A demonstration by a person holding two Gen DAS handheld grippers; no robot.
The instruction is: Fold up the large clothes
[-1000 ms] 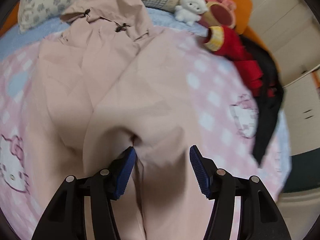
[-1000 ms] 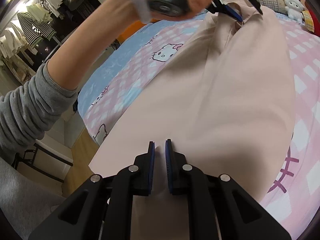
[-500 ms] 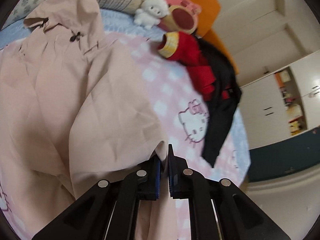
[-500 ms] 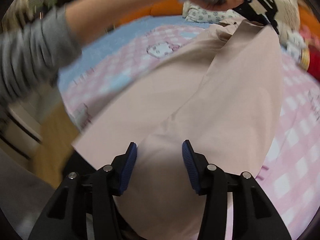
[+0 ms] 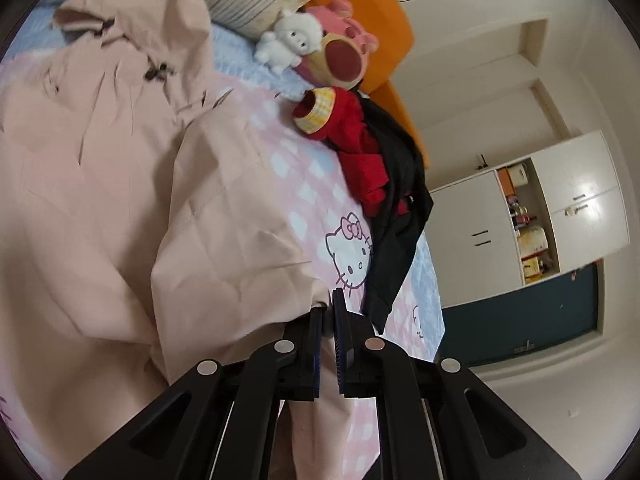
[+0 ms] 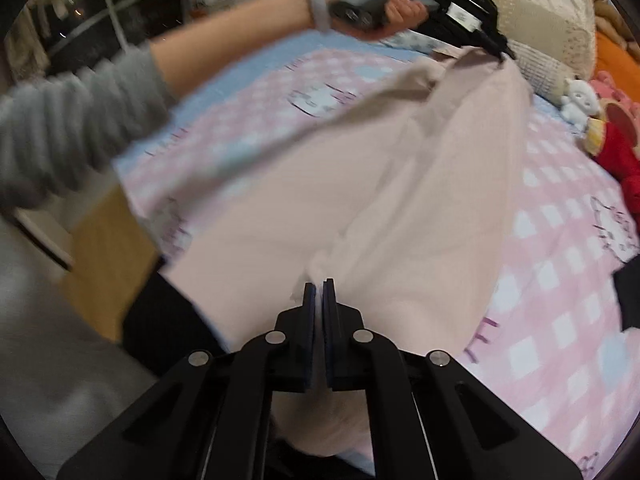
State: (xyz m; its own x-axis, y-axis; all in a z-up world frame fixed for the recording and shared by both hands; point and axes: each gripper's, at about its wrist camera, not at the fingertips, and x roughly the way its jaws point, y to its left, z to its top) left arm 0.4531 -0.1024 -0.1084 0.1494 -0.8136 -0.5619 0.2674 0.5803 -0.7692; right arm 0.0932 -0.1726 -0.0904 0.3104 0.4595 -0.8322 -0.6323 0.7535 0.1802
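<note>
red-and-black clothes (image 5: 380, 168), plush toys (image 5: 288, 42) at bed (image 5: 304, 184) edge | pink coat (image 5: 120, 200) (soft, creased) | left gripper (image 5: 328, 316), right gripper (image 6: 319, 294) both clamped on it

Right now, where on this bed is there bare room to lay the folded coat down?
Free: the pink checked bedspread between the coat and the red and black clothes. Crowded: the head end with pillows and plush toys.

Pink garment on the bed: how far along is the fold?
Early. Done: the pink garment is spread on the bed. In hand: the left gripper and right gripper each pinch its fabric, one side lifted. Left: no finished fold shows; the red and black clothes lie untouched.
</note>
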